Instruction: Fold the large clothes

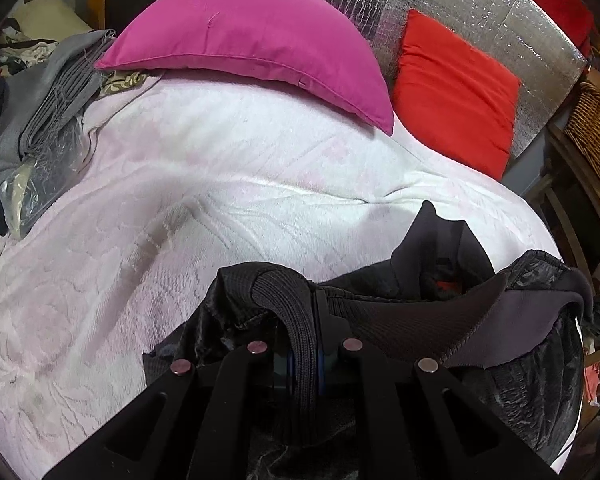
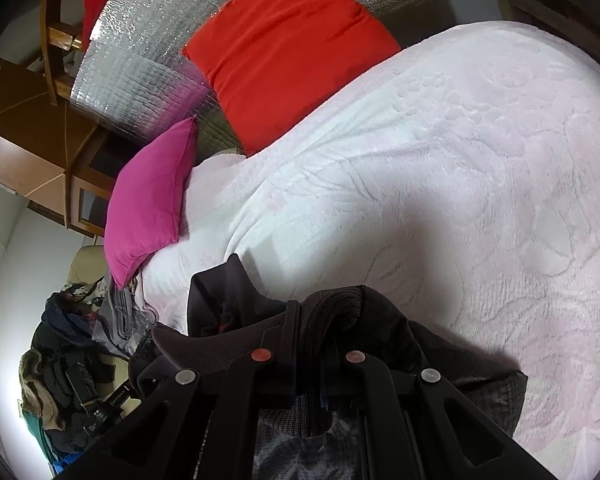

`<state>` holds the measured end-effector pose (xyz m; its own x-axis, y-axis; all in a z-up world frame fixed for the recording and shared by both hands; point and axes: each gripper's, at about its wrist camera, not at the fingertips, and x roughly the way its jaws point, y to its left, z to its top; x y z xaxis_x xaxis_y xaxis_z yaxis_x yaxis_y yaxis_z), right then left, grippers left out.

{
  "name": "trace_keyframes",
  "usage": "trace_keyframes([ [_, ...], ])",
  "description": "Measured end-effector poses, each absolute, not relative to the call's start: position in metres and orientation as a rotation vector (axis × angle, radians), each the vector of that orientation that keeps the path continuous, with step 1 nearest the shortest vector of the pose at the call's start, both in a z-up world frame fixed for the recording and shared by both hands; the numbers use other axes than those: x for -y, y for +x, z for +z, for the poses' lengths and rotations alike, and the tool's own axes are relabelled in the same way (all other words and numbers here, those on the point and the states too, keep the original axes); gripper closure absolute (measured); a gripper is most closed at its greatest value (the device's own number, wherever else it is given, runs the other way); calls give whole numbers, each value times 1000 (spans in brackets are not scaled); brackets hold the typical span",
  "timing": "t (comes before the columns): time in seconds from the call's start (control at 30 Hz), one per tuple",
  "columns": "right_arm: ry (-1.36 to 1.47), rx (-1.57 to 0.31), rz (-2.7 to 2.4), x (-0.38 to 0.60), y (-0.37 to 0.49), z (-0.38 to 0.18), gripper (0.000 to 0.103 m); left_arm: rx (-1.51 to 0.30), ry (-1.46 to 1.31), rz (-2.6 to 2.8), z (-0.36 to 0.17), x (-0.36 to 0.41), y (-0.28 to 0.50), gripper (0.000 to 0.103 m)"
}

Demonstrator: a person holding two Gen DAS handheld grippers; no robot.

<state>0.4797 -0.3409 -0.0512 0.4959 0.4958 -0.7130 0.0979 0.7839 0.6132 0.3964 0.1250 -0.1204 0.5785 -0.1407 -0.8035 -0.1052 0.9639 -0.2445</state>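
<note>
The left gripper (image 1: 314, 320) is clamped on a ribbed black band of the jacket (image 1: 440, 320), the fabric pinched between its closed fingers and running back toward the camera. The right gripper (image 2: 310, 332) is likewise closed on a ribbed edge of the same jacket (image 2: 236, 300), knit cloth bunched between its fingers. The jacket hangs between the two grippers, held up at the near edge of the bed (image 1: 220, 184), with a shiny black lining visible in the left view and a dark collar flap standing above the folds. The bed carries a pale pink textured cover, bare across its middle. At its head a pink pillow (image 1: 252, 48) lies on the cover, and a red pillow (image 1: 456, 92) leans against a silver foil panel (image 1: 480, 8) just beside it. A folded grey cloth (image 1: 48, 100) sits at the bed's left edge in the left view. In the right view, a heap of dark clothes (image 2: 72, 360) lies beyond the bed.
</note>
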Motion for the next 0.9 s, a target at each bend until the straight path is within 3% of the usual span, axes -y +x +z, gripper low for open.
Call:
trace_keyframes([
  [0.53,803,-1052,275,352,488,-77,92,-983,-381,9,-135,-131,414,89],
  [0.6,812,-1038,287,354,486,-75,86,-986,-411,-3,-133,-135,414,89],
  [0.63,817,-1027,288,355,485,-73,77,-985,-425,-10,-132,-136,414,88],
  [0.67,833,-1003,288,358,484,-69,57,-986,-445,-16,-131,-138,414,87],
  [0.73,867,-961,285,364,481,-62,18,-982,-497,-36,-129,-142,412,73],
  [0.77,864,-937,279,366,479,-55,18,-973,-523,-46,-127,-144,412,69],
  [0.83,843,-930,285,366,477,-47,18,-945,-612,-64,-124,-152,410,42],
  [0.9,836,-923,284,365,475,-41,18,-882,-730,-6,-118,-170,404,21],
])
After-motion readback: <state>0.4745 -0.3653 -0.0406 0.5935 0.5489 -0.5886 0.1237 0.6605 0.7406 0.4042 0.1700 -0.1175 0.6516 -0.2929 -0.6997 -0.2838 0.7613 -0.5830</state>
